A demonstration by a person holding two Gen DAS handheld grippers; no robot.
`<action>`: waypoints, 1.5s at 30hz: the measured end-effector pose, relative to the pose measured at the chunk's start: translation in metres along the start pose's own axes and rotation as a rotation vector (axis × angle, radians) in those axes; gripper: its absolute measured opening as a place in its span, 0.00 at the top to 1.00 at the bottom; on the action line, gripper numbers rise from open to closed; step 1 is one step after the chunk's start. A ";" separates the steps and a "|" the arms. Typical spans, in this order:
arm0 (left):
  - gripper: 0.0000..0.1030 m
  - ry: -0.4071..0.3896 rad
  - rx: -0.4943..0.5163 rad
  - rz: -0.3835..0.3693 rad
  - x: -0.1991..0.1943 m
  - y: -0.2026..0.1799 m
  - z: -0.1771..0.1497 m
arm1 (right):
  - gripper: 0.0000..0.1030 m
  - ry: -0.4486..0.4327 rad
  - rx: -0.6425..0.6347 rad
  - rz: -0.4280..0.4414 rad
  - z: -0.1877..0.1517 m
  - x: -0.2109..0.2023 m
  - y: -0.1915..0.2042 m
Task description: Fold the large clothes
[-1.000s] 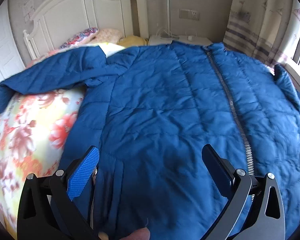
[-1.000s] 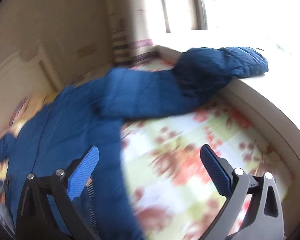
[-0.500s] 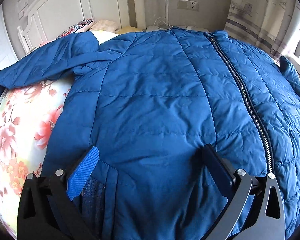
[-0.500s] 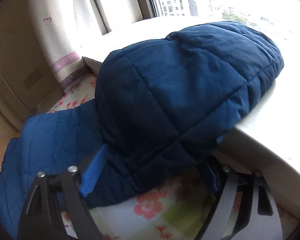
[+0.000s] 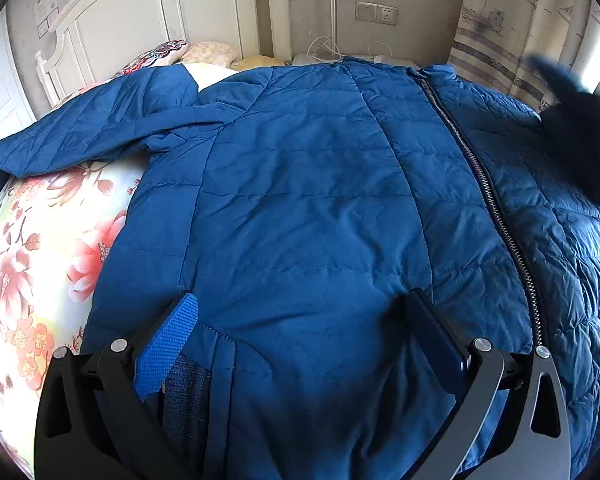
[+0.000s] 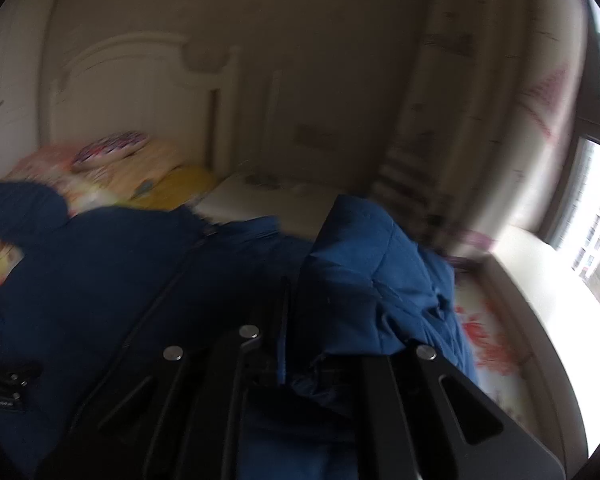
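A large blue quilted jacket (image 5: 300,184) lies front up on the bed, zip (image 5: 488,184) closed, its left sleeve (image 5: 84,136) stretched out to the left. My left gripper (image 5: 300,340) is open and rests over the hem, the fabric lying between its wide-apart fingers. My right gripper (image 6: 290,320) is shut on the other sleeve (image 6: 372,272) and holds it lifted over the jacket's body (image 6: 100,280). That sleeve appears as a dark blur (image 5: 576,132) at the right edge of the left wrist view.
The floral bedsheet (image 5: 32,264) shows left of the jacket and beside the window ledge (image 6: 540,300). Pillows (image 5: 172,52) lie against the white headboard (image 5: 148,20). A curtain (image 5: 512,32) hangs at the back right, with a nightstand (image 6: 268,196) beside the bed.
My right gripper closed on the sleeve end that lay on the window ledge and swung it left over the jacket. The left gripper stayed on the hem.
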State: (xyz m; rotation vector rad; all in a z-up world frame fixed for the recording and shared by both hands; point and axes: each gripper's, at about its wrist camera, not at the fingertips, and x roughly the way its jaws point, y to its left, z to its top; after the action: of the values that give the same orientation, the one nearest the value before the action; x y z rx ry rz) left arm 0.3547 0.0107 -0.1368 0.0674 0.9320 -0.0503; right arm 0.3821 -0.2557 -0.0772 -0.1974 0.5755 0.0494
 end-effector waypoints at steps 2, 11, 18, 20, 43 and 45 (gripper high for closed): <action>0.04 -0.001 0.000 -0.001 0.000 0.000 0.000 | 0.91 0.110 -0.060 0.076 -0.015 0.028 0.037; 0.04 -0.002 -0.002 -0.004 0.000 0.000 0.001 | 0.27 0.278 0.065 0.353 -0.040 0.004 0.022; 0.05 -0.088 0.050 -0.041 -0.028 -0.034 0.015 | 0.40 0.211 0.327 0.282 -0.110 -0.077 -0.056; 0.05 -0.142 0.137 -0.129 -0.048 -0.074 0.026 | 0.47 0.231 0.414 0.265 -0.135 -0.081 -0.069; 0.72 -0.262 0.250 -0.420 -0.051 -0.219 0.109 | 0.48 0.196 0.507 0.328 -0.169 -0.085 -0.075; 0.72 -0.265 0.066 -0.509 -0.051 -0.162 0.124 | 0.48 0.198 0.505 0.327 -0.169 -0.084 -0.076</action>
State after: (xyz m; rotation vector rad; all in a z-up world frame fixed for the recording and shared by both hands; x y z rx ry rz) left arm 0.4113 -0.1602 -0.0281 -0.1150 0.6638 -0.5492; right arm 0.2290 -0.3631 -0.1575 0.3890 0.7944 0.2004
